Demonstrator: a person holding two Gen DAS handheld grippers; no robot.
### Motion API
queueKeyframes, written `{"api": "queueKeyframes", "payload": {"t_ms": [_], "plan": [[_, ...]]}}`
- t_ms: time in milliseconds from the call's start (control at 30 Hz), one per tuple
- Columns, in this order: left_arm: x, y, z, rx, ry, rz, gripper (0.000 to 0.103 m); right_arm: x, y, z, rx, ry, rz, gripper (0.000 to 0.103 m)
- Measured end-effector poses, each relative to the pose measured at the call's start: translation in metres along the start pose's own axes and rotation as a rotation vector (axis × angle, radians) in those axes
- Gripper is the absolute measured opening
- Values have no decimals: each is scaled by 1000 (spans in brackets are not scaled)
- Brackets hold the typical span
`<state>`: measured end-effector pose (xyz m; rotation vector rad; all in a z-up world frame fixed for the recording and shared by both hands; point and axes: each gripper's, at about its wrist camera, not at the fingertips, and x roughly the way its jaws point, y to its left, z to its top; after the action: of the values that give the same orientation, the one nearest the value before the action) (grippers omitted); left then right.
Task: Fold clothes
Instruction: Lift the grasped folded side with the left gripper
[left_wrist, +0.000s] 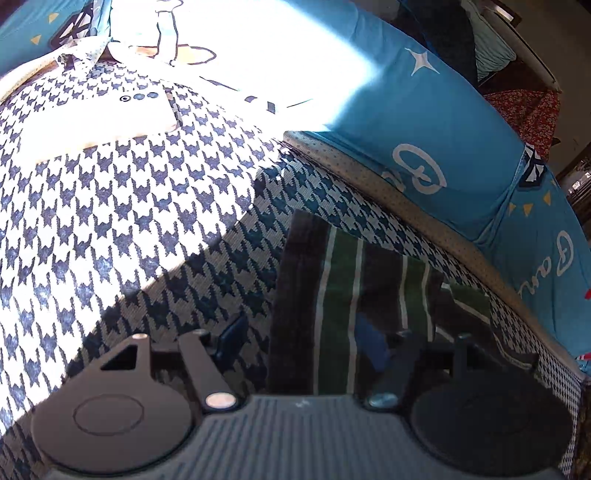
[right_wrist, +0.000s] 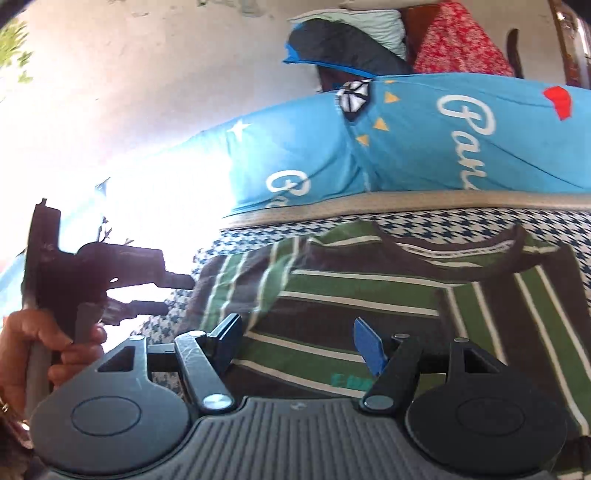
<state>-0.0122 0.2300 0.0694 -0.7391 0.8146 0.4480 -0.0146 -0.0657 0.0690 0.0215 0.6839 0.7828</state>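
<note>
Left wrist view: the left claw (left_wrist: 301, 341) hangs wide over the striped shirt (left_wrist: 340, 280), which lies on the houndstooth blanket (left_wrist: 122, 206) beside a blue sheet (left_wrist: 436, 122). Right wrist view: the right claw (right_wrist: 299, 347) gapes wide above the shirt's green stripes; a hand (right_wrist: 44, 347) grips the left tool.

place: home bedroom | bed: houndstooth sheet (left_wrist: 110, 221) over the mattress | pillows: blue printed pillows (right_wrist: 424, 140) along the far edge | clutter: heaped clothes (right_wrist: 351, 40) and red floral cloth (right_wrist: 458, 40) behind | wall: worn plaster wall (right_wrist: 147, 74) | light: strong sunlight across the bed
</note>
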Motion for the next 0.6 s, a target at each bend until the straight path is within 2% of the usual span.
{"api": "queueKeyframes", "payload": {"t_ms": [100,167,333,600], "plan": [[12,0,0,3,48,-37,71,14,29,-3,-105,0,47,57],[17,1,4,4,83,-101,73,24,46,-6,-169,3,73,50],[29,3,13,9,168,-257,73,50,77,-16,-292,14,92,49],[30,6,21,4,178,-261,70,80,97,-24,-416,34,72,49]]}}
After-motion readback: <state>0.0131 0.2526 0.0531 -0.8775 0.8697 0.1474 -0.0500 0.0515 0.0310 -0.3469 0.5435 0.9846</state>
